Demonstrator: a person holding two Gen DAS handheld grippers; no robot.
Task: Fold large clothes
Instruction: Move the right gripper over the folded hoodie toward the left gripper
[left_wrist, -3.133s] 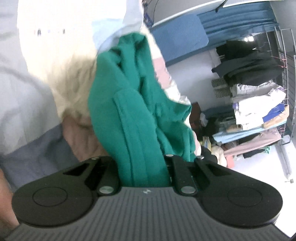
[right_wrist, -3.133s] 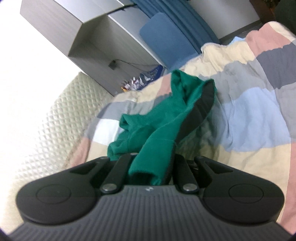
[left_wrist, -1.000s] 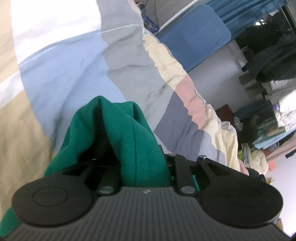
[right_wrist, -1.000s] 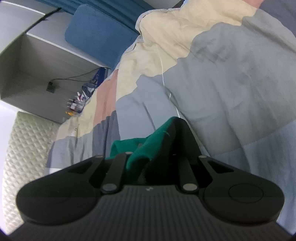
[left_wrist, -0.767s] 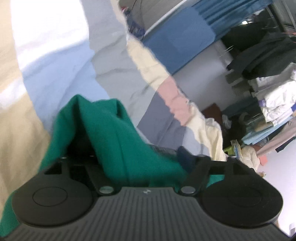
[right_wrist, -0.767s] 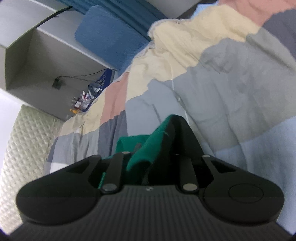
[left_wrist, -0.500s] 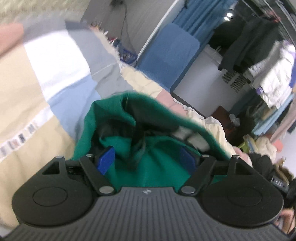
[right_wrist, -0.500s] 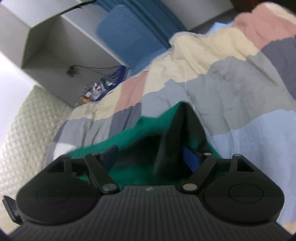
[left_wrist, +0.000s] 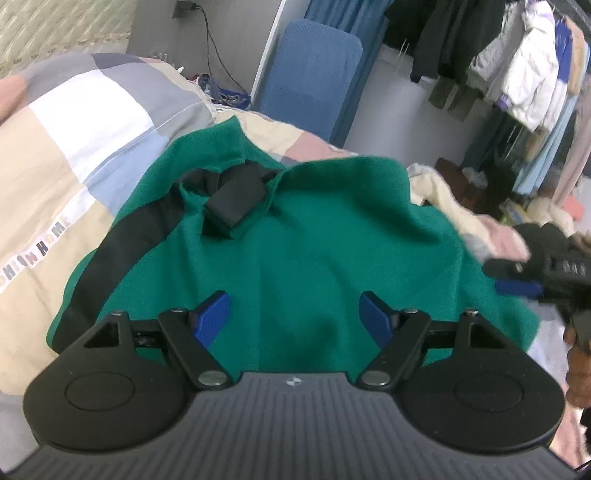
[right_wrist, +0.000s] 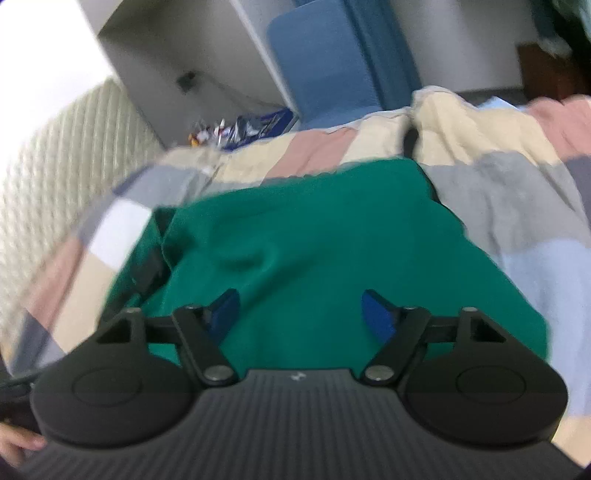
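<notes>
One green garment (left_wrist: 317, 236), one patchwork quilt (left_wrist: 66, 155), two tongs (left_wrist: 295, 317), one blue cushion (left_wrist: 314, 70)

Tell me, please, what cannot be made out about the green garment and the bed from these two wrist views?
- Near hem of the garment: in both views the camera's own hand-held gripper body covers it.
- Garment's far right edge, left wrist view: the other hand-held gripper overlaps it, blurred.
- Folds and seams, right wrist view: motion blur smears the garment.
- Lettering on the quilt, left wrist view: partly cut off by the left edge.
- Small clutter beyond the bed, right wrist view: too blurred to identify.

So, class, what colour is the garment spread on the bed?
Green with black trim; the garment shows best in the left wrist view.
</notes>
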